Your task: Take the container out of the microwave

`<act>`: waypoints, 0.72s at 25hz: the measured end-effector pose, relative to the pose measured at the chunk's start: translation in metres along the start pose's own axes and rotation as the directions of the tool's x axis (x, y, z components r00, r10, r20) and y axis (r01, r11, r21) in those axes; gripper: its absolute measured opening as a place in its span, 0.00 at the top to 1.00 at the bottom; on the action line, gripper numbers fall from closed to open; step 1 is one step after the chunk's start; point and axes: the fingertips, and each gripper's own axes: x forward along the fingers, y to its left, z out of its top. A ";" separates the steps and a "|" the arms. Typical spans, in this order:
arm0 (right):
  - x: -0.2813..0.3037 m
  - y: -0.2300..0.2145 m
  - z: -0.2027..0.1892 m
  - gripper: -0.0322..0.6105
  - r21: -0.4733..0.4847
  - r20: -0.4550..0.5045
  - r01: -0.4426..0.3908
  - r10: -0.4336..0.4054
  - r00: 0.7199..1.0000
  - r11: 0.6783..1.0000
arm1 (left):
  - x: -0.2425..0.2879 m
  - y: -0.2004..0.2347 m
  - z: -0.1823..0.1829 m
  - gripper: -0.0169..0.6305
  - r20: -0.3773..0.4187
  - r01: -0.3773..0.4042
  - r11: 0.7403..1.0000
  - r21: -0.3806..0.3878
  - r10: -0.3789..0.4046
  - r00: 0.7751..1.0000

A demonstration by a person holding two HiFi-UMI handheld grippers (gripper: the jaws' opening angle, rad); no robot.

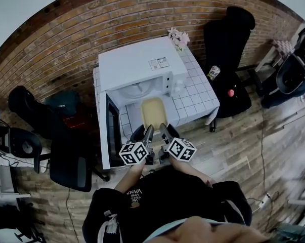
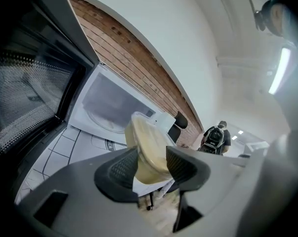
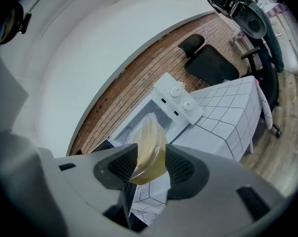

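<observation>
A clear plastic container (image 1: 153, 113) with yellowish contents is held in the air in front of the open white microwave (image 1: 137, 67), outside its cavity. My left gripper (image 1: 148, 131) is shut on its near left edge, and my right gripper (image 1: 163, 130) is shut on its near right edge. In the left gripper view the container (image 2: 148, 149) sits pinched between the dark pads, tilted. The right gripper view shows the container (image 3: 148, 149) clamped the same way, with the microwave (image 3: 163, 107) behind it.
The microwave door (image 1: 109, 130) hangs open to the left. The microwave stands on a small table with a white checked cloth (image 1: 198, 92). Black office chairs (image 1: 225, 39) surround the table, and a brick wall (image 1: 66, 29) runs behind it.
</observation>
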 end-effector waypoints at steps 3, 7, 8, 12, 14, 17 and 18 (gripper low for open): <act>-0.005 0.002 -0.003 0.68 0.002 0.012 0.008 -0.008 1.000 1.000 | -0.004 -0.001 -0.002 0.69 -0.011 0.016 1.000 0.006 -0.016 1.000; -0.013 0.003 -0.008 0.68 0.010 0.029 0.025 -0.025 0.999 1.000 | -0.010 -0.002 -0.005 0.69 -0.030 0.039 0.999 0.012 -0.039 0.999; -0.014 0.002 -0.010 0.68 0.011 0.033 0.030 -0.031 0.999 0.999 | -0.010 -0.002 -0.006 0.69 -0.034 0.045 0.999 0.013 -0.044 0.998; -0.022 0.000 -0.014 0.68 0.016 0.048 0.047 -0.047 0.998 0.999 | -0.014 -0.005 -0.012 0.69 -0.054 0.066 0.998 0.015 -0.065 0.996; -0.027 -0.001 -0.016 0.68 0.022 0.053 0.058 -0.059 0.997 0.998 | -0.016 -0.007 -0.015 0.69 -0.064 0.076 0.997 0.015 -0.075 0.995; -0.032 -0.001 -0.020 0.68 0.022 0.066 0.071 -0.072 0.995 0.997 | -0.020 -0.007 -0.019 0.69 -0.075 0.090 0.996 0.017 -0.089 0.993; -0.034 -0.001 -0.021 0.68 0.021 0.070 0.073 -0.074 0.995 0.997 | -0.021 -0.007 -0.021 0.69 -0.078 0.095 0.995 0.017 -0.093 0.993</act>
